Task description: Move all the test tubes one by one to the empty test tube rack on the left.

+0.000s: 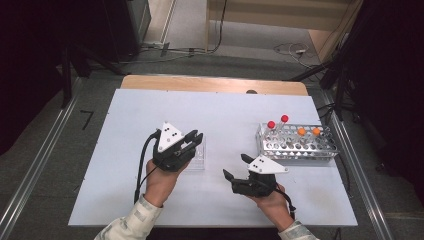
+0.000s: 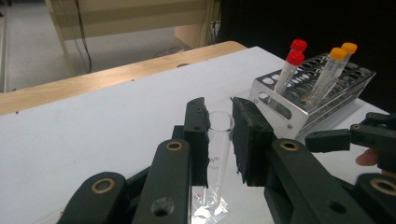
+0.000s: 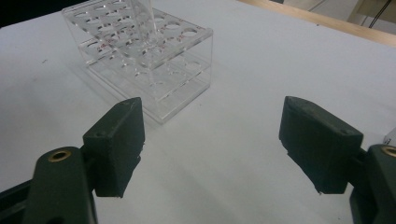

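Observation:
My left gripper [image 1: 192, 137] is shut on a clear, uncapped test tube [image 2: 219, 149], with one black jaw pressed on each side just below its open mouth. The tube stands upright with its lower end in a clear plastic rack [image 1: 196, 159]. In the right gripper view the same tube [image 3: 149, 23] drops into the clear rack [image 3: 140, 51], which lies ahead and to the left. My right gripper [image 1: 235, 166] hovers open above the white table [image 1: 225, 110], nothing between its jaws, a short way right of the clear rack.
A metal rack [image 1: 297, 146] stands at the right of the table, holding two red-capped tubes [image 1: 277, 121] and two orange-capped tubes [image 1: 308, 131]. A wooden strip [image 1: 215, 84] borders the table's far edge. Cables lie on the floor beyond it.

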A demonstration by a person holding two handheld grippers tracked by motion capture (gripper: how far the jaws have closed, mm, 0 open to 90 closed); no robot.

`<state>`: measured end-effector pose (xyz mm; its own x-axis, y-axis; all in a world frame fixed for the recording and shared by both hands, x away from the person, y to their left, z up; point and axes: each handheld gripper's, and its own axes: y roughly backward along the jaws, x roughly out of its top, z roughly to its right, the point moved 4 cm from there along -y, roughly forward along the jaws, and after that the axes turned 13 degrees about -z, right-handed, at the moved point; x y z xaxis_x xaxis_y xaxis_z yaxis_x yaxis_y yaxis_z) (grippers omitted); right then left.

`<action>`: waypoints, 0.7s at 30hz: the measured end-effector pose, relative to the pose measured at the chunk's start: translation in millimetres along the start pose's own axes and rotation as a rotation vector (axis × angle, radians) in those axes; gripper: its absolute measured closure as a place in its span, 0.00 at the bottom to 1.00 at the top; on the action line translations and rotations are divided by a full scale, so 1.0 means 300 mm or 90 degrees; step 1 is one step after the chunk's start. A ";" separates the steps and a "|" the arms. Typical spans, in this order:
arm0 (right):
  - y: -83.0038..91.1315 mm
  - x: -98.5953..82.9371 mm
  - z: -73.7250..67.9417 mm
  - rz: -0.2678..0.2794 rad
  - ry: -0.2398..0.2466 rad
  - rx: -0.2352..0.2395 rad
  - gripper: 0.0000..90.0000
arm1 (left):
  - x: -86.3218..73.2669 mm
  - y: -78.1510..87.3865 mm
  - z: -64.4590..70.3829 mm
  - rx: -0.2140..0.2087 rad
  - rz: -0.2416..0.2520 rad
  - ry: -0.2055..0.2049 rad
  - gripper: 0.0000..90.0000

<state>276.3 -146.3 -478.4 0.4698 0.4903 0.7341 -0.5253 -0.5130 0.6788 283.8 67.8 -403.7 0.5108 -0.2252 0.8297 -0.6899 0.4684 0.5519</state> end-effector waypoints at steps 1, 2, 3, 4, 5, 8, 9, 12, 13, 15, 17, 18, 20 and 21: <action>0.000 0.000 0.001 0.001 0.000 0.000 0.23 | -0.001 -0.001 -0.001 0.002 -0.002 -0.002 0.85; 0.001 -0.001 0.002 0.001 0.000 0.000 0.23 | -0.002 -0.001 -0.002 0.007 -0.003 -0.005 0.85; 0.002 -0.001 0.004 0.000 0.000 -0.001 0.23 | -0.003 -0.002 -0.002 0.008 -0.004 -0.005 0.85; 0.002 -0.002 0.004 0.000 -0.002 -0.001 0.23 | -0.004 -0.002 -0.002 0.009 -0.005 -0.005 0.85; 0.003 -0.003 0.005 0.000 -0.003 -0.002 0.23 | -0.005 -0.003 -0.003 0.009 -0.005 -0.005 0.85; 0.003 -0.003 0.005 0.000 -0.004 -0.003 0.23 | -0.010 -0.010 -0.002 0.012 -0.011 -0.009 0.85; 0.003 -0.003 0.005 -0.001 -0.004 -0.003 0.23 | -0.013 -0.014 -0.001 0.012 -0.014 -0.010 0.85; 0.004 -0.003 0.004 0.001 -0.005 -0.003 0.23 | -0.023 -0.029 0.001 0.015 -0.022 -0.014 0.85; 0.004 -0.003 0.004 0.002 -0.006 -0.004 0.23 | -0.027 -0.034 0.002 0.017 -0.026 -0.015 0.85; 0.005 -0.002 0.005 0.003 -0.005 -0.004 0.23 | -0.040 -0.048 0.006 0.026 -0.029 -0.018 0.85; 0.006 -0.003 0.005 0.002 -0.006 -0.005 0.23 | -0.061 -0.069 0.009 0.037 -0.040 -0.021 0.85; 0.007 -0.003 0.006 0.001 -0.005 -0.005 0.23 | -0.075 -0.084 0.011 0.040 -0.046 -0.020 0.85; 0.009 -0.003 0.005 0.003 -0.005 -0.006 0.24 | -0.105 -0.118 0.012 0.044 -0.069 -0.018 0.85; 0.010 -0.004 0.006 0.003 -0.004 -0.007 0.23 | -0.118 -0.134 0.012 0.045 -0.081 -0.019 0.85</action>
<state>275.3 -149.7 -477.0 0.4715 0.4837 0.7374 -0.5352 -0.5076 0.6752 291.6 53.9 -454.8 0.5814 -0.3049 0.7543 -0.6558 0.3730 0.6563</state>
